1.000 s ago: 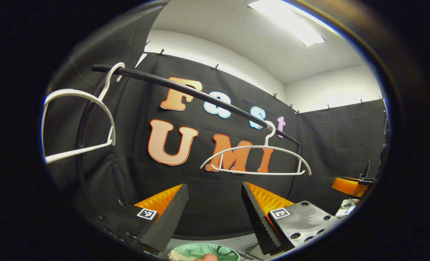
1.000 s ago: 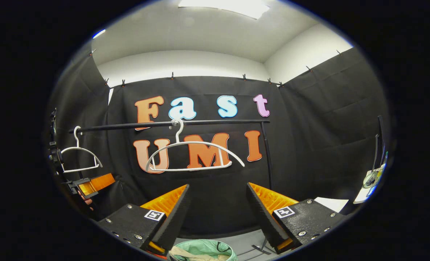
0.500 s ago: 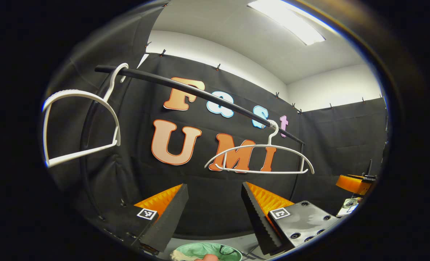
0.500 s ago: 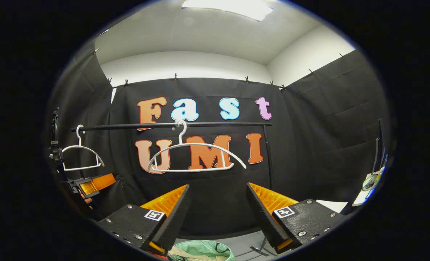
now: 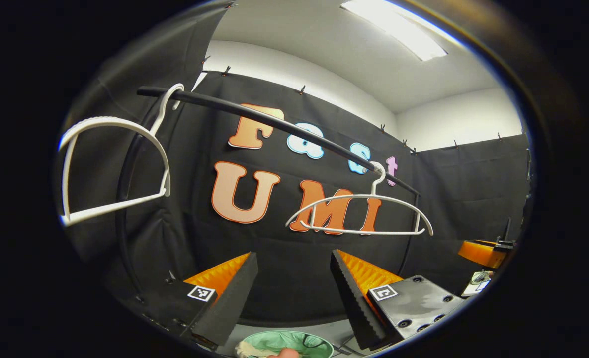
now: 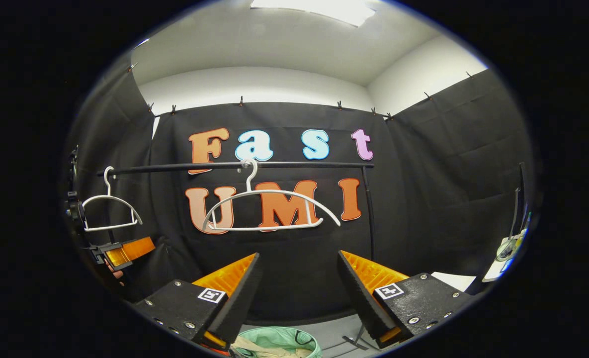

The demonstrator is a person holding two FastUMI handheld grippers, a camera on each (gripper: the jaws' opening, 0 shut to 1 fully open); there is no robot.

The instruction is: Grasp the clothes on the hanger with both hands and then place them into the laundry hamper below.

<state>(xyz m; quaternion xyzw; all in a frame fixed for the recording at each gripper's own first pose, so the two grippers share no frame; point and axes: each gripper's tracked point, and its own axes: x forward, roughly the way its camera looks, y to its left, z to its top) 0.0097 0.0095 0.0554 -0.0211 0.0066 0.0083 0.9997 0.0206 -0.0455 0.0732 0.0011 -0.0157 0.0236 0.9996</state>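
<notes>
You held both hand-held grippers wide and empty, left (image 5: 292, 293) and right (image 6: 296, 293), because the clothes (image 6: 269, 348) lay in the hamper (image 6: 279, 338) below two bare hangers (image 6: 269, 206).

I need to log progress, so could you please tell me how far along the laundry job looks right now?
It looks essentially done. Both white plastic hangers hang bare on the black rail, and pale fabric lies in the mint-green hamper below. Nothing is in hand: the left tongs and right tongs are open and empty. I see no clothes left to move.
</notes>
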